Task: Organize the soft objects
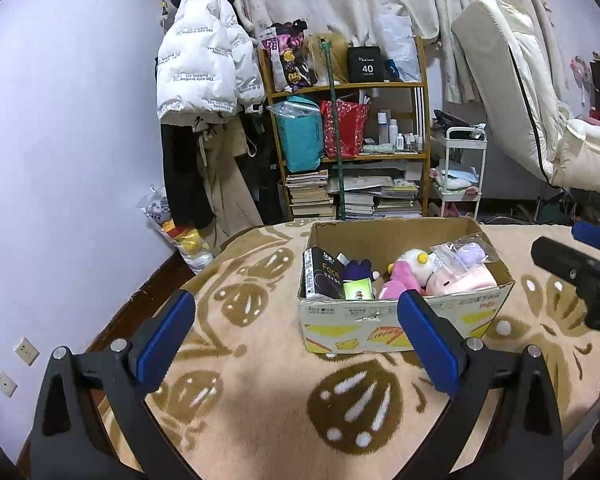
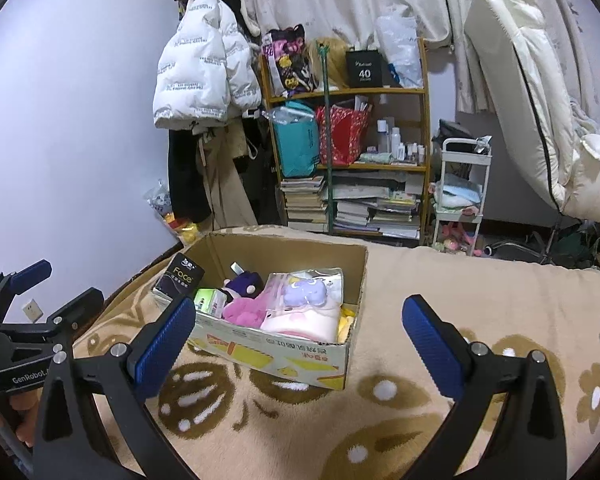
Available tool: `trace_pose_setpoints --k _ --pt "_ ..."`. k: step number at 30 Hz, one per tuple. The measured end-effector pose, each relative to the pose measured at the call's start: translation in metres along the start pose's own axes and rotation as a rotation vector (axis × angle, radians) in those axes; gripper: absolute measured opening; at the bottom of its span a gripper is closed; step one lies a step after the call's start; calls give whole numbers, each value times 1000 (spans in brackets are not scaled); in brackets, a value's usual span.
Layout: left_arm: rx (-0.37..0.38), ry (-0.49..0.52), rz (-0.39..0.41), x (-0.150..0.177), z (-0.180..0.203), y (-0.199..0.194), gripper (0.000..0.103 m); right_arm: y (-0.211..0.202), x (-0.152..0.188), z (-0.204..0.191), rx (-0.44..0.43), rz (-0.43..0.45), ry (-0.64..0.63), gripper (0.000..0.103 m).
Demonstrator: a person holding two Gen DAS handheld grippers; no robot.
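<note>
An open cardboard box (image 1: 400,322) stands on the beige blanket and also shows in the right wrist view (image 2: 276,354). Inside lie a pink plush (image 1: 398,280), a white plush with yellow knob (image 1: 414,260), a dark purple plush (image 1: 358,270), a pale pink soft item (image 1: 460,280) under a clear bag with a lilac toy (image 2: 304,294), a black "Face" tissue pack (image 1: 324,274) and a green tissue pack (image 1: 358,290). My left gripper (image 1: 296,336) is open and empty, in front of the box. My right gripper (image 2: 298,340) is open and empty, near the box's front corner.
The blanket (image 1: 260,408) has brown leaf patterns and covers the bed. Behind stand a wooden shelf (image 1: 348,88) with bags and books, a white jacket (image 1: 204,64) on a rack, a white cart (image 1: 460,168) and a leaning mattress (image 1: 512,80). A bag of toys (image 1: 180,236) sits by the wall.
</note>
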State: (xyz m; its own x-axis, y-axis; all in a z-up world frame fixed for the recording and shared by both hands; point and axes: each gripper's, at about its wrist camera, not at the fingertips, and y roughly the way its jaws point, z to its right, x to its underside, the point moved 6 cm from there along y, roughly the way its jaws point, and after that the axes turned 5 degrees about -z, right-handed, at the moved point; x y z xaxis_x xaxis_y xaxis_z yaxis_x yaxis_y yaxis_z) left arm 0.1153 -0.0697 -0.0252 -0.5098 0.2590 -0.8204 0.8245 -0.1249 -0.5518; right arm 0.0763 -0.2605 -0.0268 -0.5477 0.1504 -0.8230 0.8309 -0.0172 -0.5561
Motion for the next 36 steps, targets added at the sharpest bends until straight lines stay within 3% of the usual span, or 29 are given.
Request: trace_pose_setpoints --k 14,36 --pt "-17 5 55 7 -4 -38 101 -37 9 1 16 41 15 103" --pt "-1 -62 69 8 -24 -34 101 -38 16 8 19 36 23 103"
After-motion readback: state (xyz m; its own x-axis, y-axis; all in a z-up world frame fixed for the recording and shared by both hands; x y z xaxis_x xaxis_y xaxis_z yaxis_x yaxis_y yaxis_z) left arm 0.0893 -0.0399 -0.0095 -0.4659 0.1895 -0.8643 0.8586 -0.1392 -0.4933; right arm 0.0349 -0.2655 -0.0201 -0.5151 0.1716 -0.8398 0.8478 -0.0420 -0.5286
